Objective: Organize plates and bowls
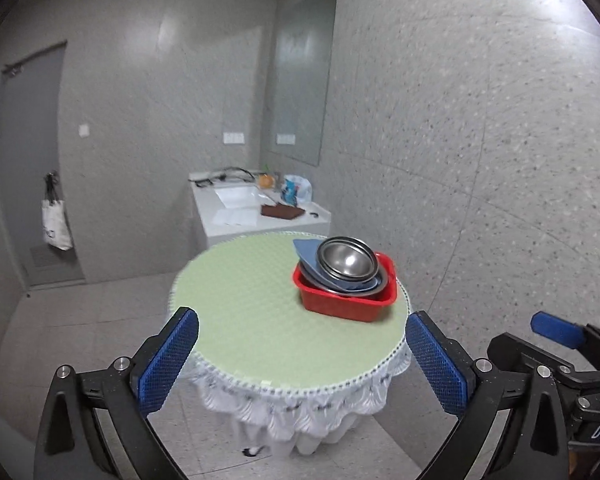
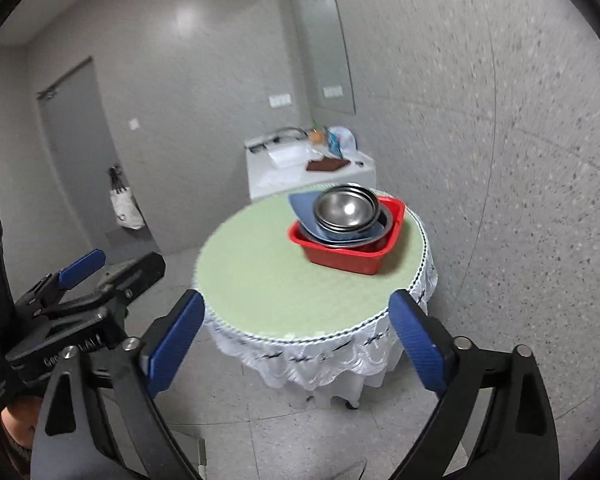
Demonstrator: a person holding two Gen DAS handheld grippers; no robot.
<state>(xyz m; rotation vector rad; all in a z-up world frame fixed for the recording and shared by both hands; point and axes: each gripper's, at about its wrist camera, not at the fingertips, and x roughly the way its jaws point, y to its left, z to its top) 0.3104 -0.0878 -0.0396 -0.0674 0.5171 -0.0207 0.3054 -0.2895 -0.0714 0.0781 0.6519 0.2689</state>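
Seen from the left wrist camera, the left gripper (image 1: pixel 302 360) stands with its blue-padded jaws spread wide and nothing between them but open air above the near edge of the round table with the pale green top and white lace skirt (image 1: pixel 240 300). To its right, in the same view, part of the right gripper (image 1: pixel 556 332) shows at the frame's edge, level with it and close alongside.

From the right wrist camera, the right gripper (image 2: pixel 296 340) is likewise wide open and empty, its pads framing the table's near rim.

The task's things sit farther right and ahead: a red square plastic basin (image 1: pixel 348 300) rests on the far right part of the tabletop, near the speckled grey wall. Inside it, a blue plate (image 1: pixel 306 254) leans tilted toward the left, with a stack of round steel bowls (image 1: pixel 346 260) nested on top, also tipped rather than level. A larger steel dish seems to lie beneath them, though it is mostly hidden.

Both grippers are well apart from the basin, which lies forward and to the right of each. The right gripper looks the nearer one, so I judge it better placed to reach the bowls first; the stack's lean toward the left suggests approaching its raised right rim.
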